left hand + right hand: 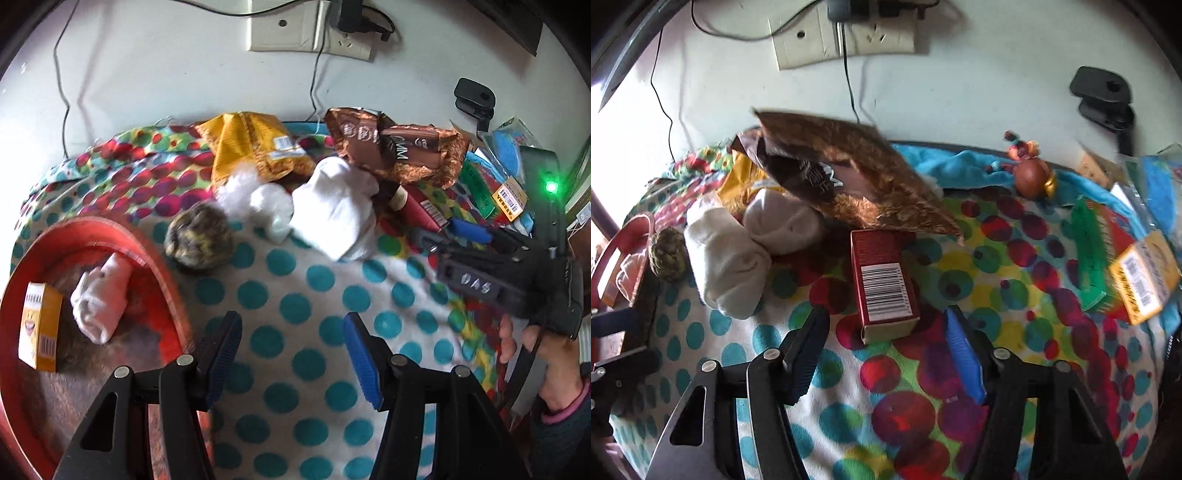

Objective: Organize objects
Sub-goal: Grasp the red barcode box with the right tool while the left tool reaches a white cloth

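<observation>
Right wrist view: right gripper [882,350] was seen agape, unladen, near red box [882,284]; left gripper [291,363] likewise, apparently.

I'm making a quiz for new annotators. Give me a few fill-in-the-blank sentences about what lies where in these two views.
1. Inside the red basin lie a yellow box and a rolled white ____.
2. The red box ahead of the right gripper shows a printed ____ on top.
3. The cloth under the left gripper is patterned with ____.
4. Nothing is between the left gripper's fingers, so it is ____.

Missing words: sock; barcode; dots; open
</observation>
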